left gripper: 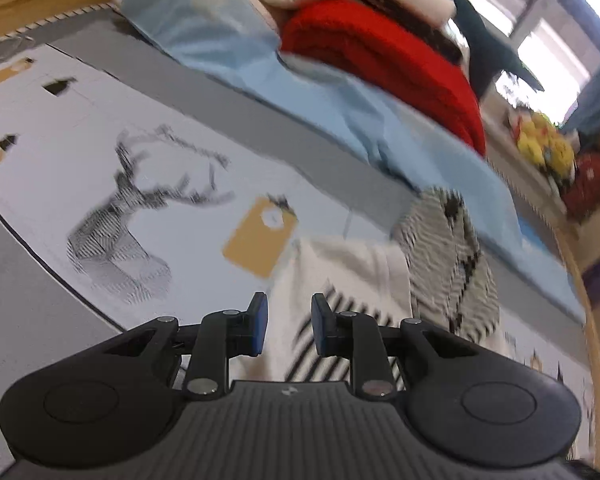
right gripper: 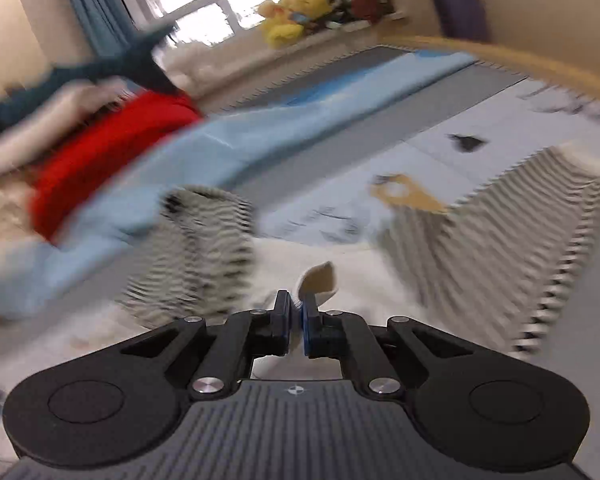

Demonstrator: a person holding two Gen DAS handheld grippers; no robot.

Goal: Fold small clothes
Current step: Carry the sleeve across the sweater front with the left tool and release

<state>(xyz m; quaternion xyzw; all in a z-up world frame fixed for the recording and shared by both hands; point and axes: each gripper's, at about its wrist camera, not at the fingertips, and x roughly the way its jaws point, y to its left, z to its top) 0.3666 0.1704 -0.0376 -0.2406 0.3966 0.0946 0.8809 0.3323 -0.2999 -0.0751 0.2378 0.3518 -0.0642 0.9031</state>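
Our right tongs (right gripper: 296, 314) pinch a corner of the small white cloth (right gripper: 340, 280) so we can fold it. Our left tongs (left gripper: 289, 326) are open, holding nothing, above the cloth lying on the bed (left gripper: 204, 208).

Black-and-white striped cream garment (left gripper: 340, 280)

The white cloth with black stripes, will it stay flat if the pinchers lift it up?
Probably not. The white striped cloth looks soft: the edge pinched in the right gripper curls over. It likely droops when lifted. It seems light, since a small pinch raises that edge. The left gripper is open above it, holding nothing.
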